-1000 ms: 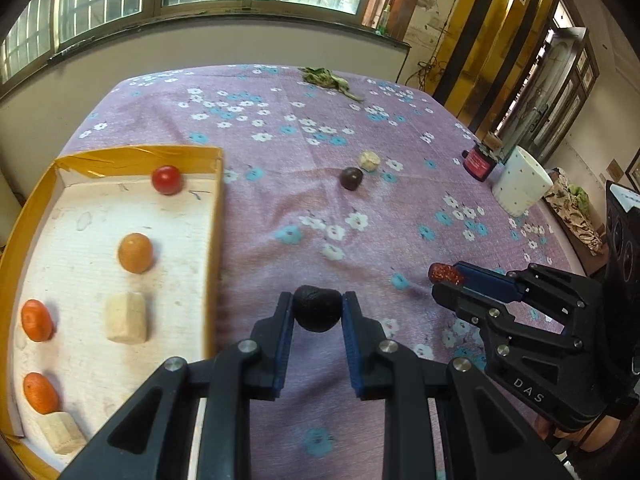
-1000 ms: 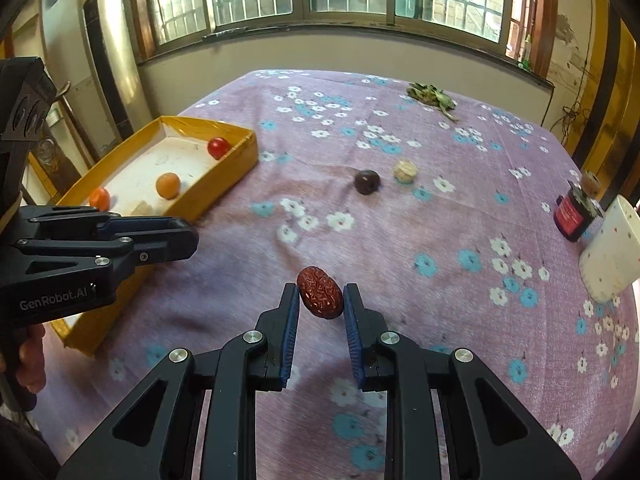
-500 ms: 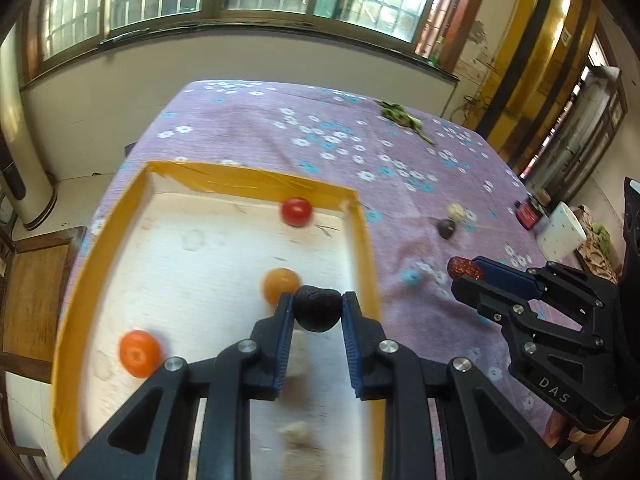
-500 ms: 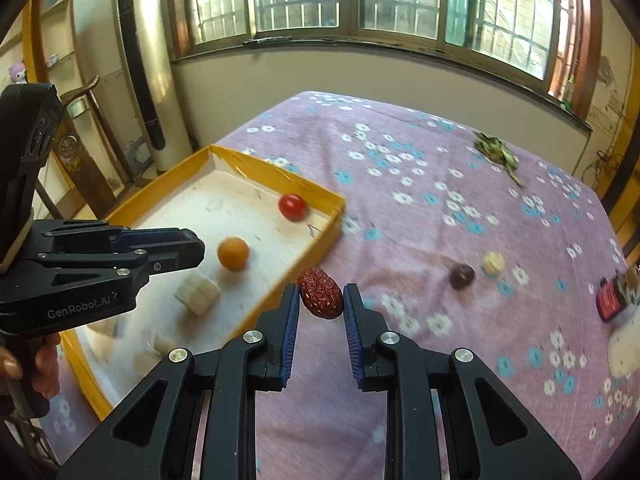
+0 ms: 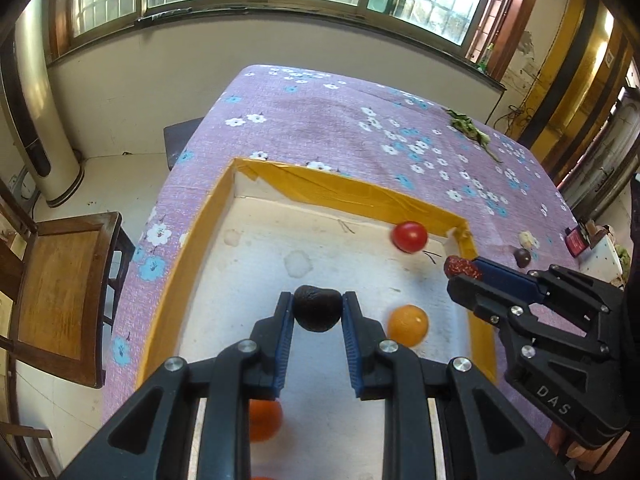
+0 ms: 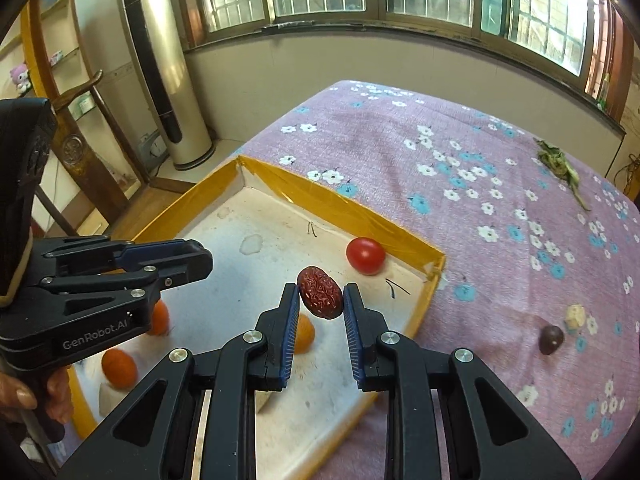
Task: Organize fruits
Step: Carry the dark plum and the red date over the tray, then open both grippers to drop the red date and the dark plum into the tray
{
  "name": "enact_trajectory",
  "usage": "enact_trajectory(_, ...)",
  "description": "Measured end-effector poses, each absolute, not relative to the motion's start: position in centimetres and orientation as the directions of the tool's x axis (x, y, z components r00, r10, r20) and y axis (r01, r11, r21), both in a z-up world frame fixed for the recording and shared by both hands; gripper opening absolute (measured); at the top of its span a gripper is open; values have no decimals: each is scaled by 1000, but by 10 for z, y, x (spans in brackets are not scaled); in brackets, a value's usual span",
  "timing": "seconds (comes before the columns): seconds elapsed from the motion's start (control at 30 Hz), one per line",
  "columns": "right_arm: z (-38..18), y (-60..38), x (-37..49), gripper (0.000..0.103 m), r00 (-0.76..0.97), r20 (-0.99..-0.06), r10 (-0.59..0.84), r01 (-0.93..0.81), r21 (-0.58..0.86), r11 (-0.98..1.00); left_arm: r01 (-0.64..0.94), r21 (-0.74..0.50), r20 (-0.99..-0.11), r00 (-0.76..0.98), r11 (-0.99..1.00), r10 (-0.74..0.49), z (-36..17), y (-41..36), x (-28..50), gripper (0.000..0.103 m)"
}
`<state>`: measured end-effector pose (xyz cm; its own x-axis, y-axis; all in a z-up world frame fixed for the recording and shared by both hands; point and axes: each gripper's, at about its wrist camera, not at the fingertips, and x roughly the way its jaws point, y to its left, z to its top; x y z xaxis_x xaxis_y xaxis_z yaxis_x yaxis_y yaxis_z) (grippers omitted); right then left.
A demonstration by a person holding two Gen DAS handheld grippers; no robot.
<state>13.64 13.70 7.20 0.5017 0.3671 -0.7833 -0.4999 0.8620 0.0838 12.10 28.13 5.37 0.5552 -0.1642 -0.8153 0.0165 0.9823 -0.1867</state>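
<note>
My left gripper is shut on a dark wrinkled fruit and holds it over the white floor of the yellow-rimmed tray. My right gripper is shut on a red date above the tray's right part; the date also shows in the left wrist view. In the tray lie a red tomato, an orange fruit and another orange fruit. A dark fruit and a pale piece lie on the purple cloth to the right.
The table has a purple flowered cloth. Green leaves lie at its far right. A wooden chair stands left of the table. A tall floor air conditioner stands by the wall. Pale chunks lie in the tray.
Both grippers have moved left from over the cloth to over the tray, each still holding its fruit. The tray now fills the middle of both views.
</note>
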Motion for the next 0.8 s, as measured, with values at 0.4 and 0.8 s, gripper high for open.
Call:
enact_trajectory(0.4, 32, 156, 165, 22, 433, -844, 317, -500, 67, 863, -4, -211, -852, 490, 977, -182, 27, 293, 152, 26)
enact_trajectory(0.8, 24, 147, 166, 25, 433, -861, 265, -487, 24, 873, -17, -193, -863, 479, 981, -161, 20, 294, 155, 29)
